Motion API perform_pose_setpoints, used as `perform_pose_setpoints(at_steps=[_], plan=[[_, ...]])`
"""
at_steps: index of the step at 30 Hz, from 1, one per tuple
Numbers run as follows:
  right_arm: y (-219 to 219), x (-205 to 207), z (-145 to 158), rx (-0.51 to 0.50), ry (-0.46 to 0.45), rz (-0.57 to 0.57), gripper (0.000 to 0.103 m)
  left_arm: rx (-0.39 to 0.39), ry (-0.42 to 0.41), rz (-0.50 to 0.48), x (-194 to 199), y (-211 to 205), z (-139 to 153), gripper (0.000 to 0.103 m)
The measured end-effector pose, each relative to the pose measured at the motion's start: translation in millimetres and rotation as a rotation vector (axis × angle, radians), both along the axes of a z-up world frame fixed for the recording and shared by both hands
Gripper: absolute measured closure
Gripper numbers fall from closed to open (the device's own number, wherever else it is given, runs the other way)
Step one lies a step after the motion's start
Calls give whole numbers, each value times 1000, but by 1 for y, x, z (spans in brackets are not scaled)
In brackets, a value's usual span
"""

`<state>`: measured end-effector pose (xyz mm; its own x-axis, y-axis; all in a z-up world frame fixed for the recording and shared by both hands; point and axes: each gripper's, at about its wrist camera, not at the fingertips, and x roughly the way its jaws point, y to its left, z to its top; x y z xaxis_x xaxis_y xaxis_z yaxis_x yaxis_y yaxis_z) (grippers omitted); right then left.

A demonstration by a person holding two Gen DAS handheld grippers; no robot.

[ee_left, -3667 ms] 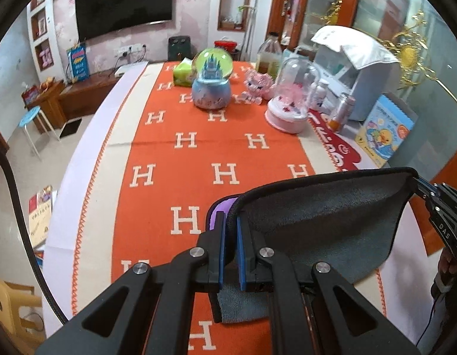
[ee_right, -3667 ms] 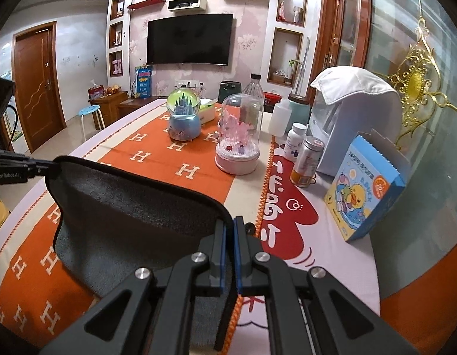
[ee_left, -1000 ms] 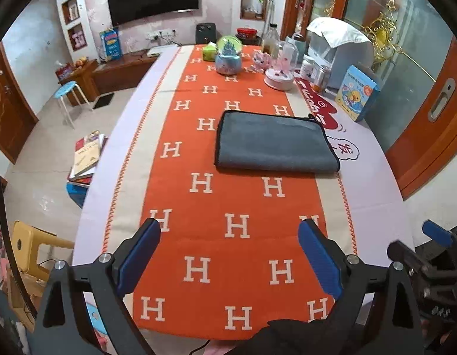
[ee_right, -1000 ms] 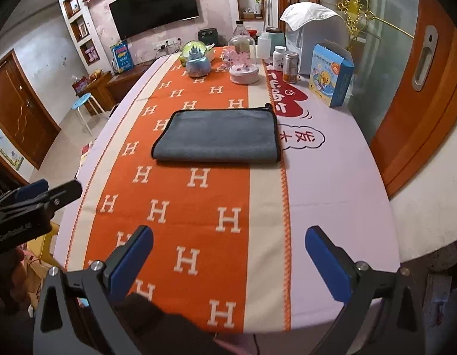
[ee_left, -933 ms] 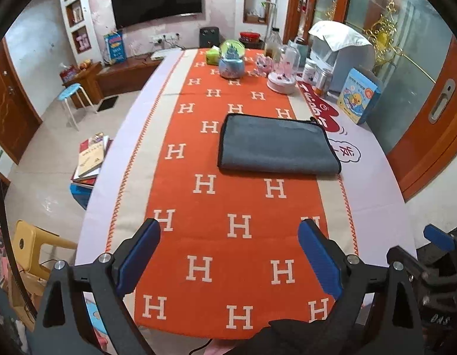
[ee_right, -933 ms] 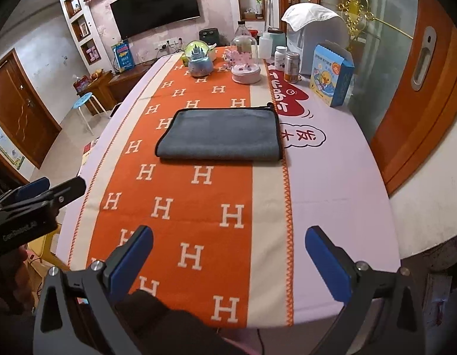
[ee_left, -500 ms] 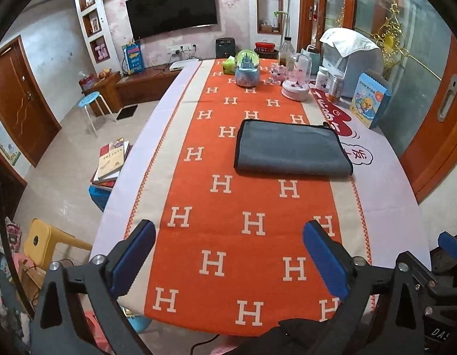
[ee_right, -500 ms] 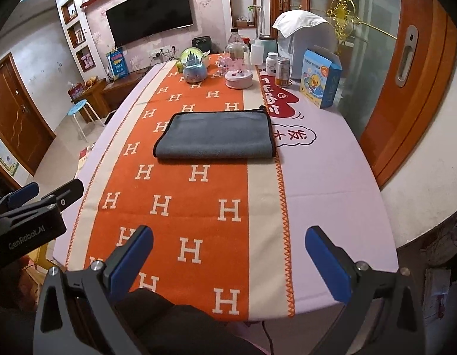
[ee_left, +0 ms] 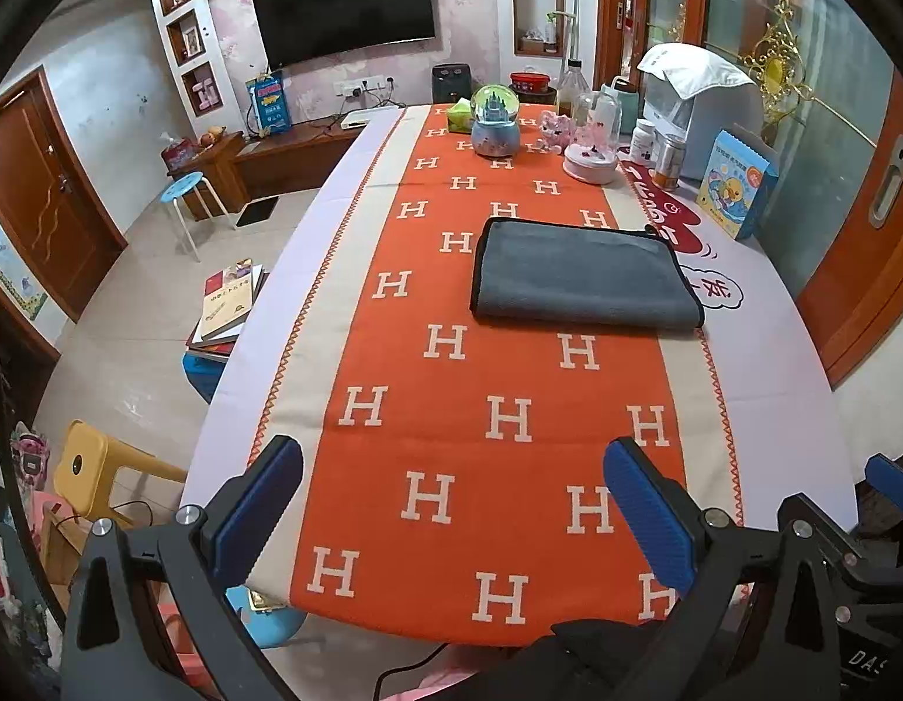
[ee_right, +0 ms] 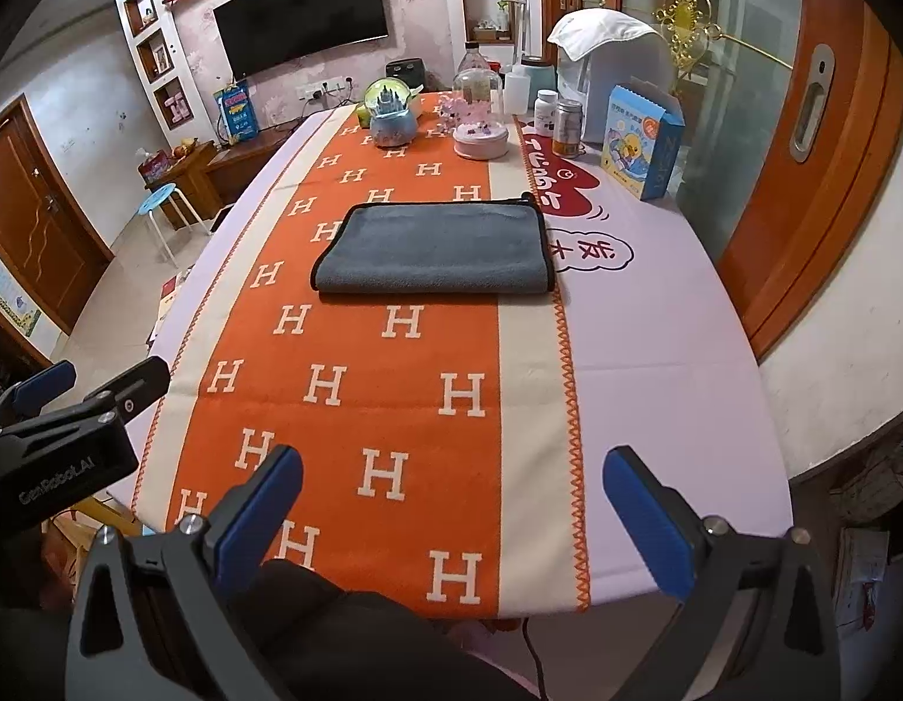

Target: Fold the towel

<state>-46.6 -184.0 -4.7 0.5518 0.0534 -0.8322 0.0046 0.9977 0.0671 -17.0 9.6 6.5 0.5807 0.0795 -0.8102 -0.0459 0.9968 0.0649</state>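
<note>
A grey towel (ee_left: pixel 585 277) with a dark border lies folded flat in a rectangle on the orange H-patterned runner (ee_left: pixel 480 409), past the middle of the table. It also shows in the right wrist view (ee_right: pixel 436 248). My left gripper (ee_left: pixel 454 502) is open and empty, held back over the table's near edge, far from the towel. My right gripper (ee_right: pixel 451 514) is open and empty too, also back at the near edge. The left gripper's body (ee_right: pixel 59 444) shows at the left of the right wrist view.
At the far end of the table stand two snow globes (ee_left: pixel 495 122), bottles (ee_left: pixel 667 155), a white appliance (ee_left: pixel 696 99) and a blue box (ee_left: pixel 734 187). Left of the table are books on a stool (ee_left: pixel 226 306), a yellow stool (ee_left: pixel 100 473) and a blue stool (ee_left: pixel 182 184).
Both grippers let go of the towel, opened wide and drew back to the near edge. The towel now lies folded on the runner. In the last second both views rose and pulled back slightly.
</note>
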Motion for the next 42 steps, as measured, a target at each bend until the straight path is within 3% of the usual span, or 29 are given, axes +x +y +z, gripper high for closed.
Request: perform_pose_setpoints(at_steps=[42], plan=[[8,-12,-8,-9,30,0,0,-45,-17,-58,-15,-2,2,1]])
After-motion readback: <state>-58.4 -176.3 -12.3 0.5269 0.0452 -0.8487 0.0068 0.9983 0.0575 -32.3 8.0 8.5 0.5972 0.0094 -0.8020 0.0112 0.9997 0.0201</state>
